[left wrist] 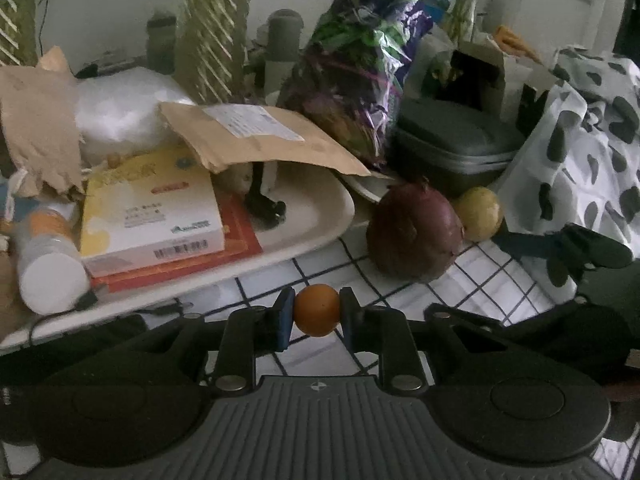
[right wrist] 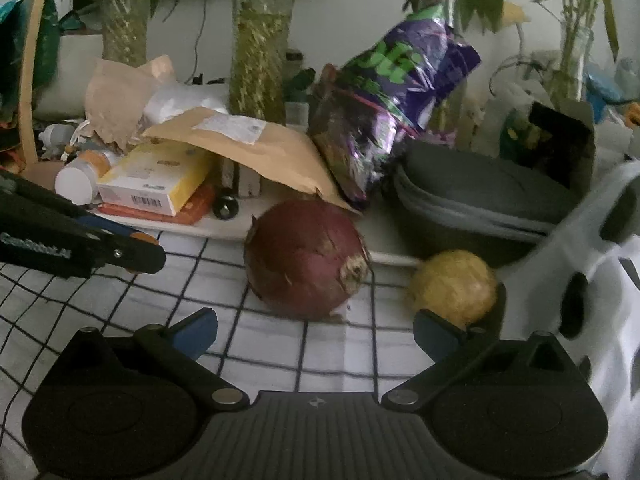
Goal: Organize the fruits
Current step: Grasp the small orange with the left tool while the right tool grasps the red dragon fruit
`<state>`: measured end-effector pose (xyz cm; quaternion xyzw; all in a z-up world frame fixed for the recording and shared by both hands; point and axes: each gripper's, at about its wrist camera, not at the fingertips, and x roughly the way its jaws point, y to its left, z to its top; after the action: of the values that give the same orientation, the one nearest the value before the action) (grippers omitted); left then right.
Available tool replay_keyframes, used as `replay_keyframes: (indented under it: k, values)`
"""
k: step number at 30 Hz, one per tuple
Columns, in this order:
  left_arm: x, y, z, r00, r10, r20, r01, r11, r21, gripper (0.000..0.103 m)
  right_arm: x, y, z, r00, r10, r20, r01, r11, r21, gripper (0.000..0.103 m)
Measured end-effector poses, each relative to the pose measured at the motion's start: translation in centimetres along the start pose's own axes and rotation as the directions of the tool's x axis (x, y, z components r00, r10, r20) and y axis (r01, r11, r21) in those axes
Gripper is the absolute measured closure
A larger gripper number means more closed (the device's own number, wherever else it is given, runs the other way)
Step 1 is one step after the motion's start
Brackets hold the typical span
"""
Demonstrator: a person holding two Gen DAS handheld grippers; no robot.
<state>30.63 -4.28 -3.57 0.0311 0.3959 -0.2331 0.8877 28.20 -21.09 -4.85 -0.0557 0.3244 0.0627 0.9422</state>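
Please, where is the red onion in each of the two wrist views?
Left wrist view: the red onion is right of centre, on the checked cloth.
Right wrist view: the red onion is at the centre, just ahead of the open hand-held gripper.
Shared landmark: the yellow fruit to the right of the onion.

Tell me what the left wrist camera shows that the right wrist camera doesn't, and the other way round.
Only the left wrist view shows the left tongs from behind, shut on the small orange fruit.

Only the right wrist view shows the right tongs head-on, standing open and empty above the checked cloth, and the red onion's root end.

Both show the red onion, the yellow fruit beside it, the purple bag, the brown envelope and the yellow box.
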Motion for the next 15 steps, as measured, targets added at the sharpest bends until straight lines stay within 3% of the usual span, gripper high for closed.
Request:
replay_keyframes:
  k: [15]
  values:
    - [-0.5,1.4,-1.1,0.999,0.002,-0.036,-0.002,1.000,0.003,0.080,4.3,2.5,1.2,0.992,-0.105,0.063,0.113,0.984,-0.141,0.001]
